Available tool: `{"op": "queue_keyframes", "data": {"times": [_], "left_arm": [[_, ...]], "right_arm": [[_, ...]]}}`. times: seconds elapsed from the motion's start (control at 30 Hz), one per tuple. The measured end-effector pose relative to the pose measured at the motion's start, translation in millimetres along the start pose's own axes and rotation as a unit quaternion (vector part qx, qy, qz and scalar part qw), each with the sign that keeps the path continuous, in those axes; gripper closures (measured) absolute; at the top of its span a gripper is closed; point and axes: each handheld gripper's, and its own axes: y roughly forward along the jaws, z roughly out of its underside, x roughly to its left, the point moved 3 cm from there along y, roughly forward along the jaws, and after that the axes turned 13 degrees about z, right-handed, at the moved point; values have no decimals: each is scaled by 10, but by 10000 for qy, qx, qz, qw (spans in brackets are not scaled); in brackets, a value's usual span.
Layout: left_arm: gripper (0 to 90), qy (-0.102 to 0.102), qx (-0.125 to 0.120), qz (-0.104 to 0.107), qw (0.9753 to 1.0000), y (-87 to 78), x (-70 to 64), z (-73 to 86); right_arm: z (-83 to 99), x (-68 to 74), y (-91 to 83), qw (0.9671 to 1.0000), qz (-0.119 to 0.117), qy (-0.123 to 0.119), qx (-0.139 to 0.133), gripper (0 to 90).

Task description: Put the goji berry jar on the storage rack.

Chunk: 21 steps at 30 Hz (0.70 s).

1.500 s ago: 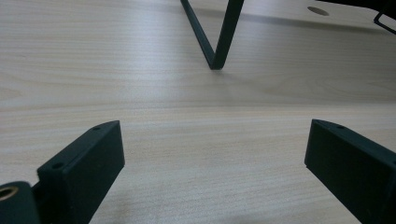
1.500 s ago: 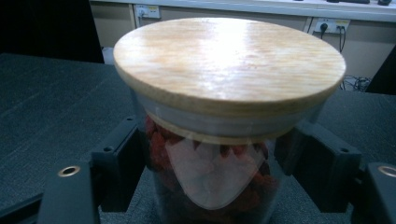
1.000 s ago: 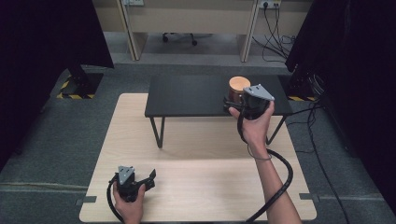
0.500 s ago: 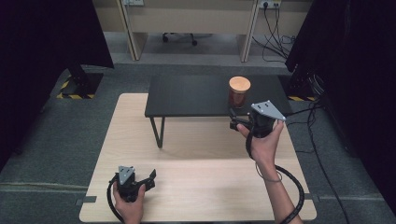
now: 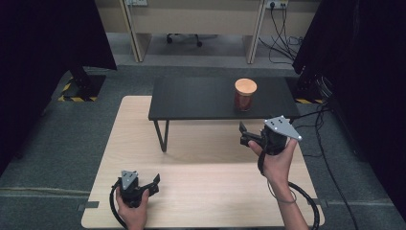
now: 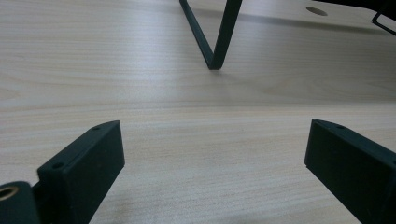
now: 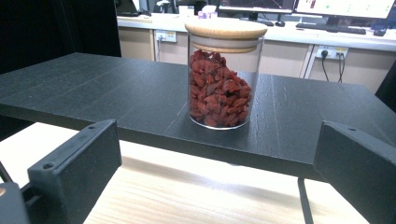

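Wood-lidded glass jar (image 5: 245, 94) of dried red berries stands on the black shelf (image 5: 201, 98), at twelve o'clock from the right claw (image 5: 243, 134), spread wide, likely for reaching it; left claw (image 5: 154, 182) rests apart on the surface (image 5: 206, 191).

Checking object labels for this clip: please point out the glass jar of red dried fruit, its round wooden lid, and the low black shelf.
Glass jar of red dried fruit (image 7: 219, 91), right gripper view, on its glass wall.
Round wooden lid (image 5: 245, 86), high view, on its top.
Low black shelf (image 5: 191, 98), high view, on its bare top.
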Motion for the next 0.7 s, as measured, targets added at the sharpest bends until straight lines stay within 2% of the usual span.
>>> {"op": "queue_keyframes", "data": {"times": [0.3, 0.5, 0.7], "left_arm": [[39, -10, -9, 4, 10000, -1, 2, 2], [40, 4, -5, 4, 10000, -1, 1, 2], [39, 7, -8, 6, 10000, -1, -1, 4]], "right_arm": [[97, -24, -126, 10000, -48, -42, -52, 9], [320, -41, -178, 9999, -85, -68, -28, 8], [492, -84, -244, 9998, -116, -28, -177, 8]]}}
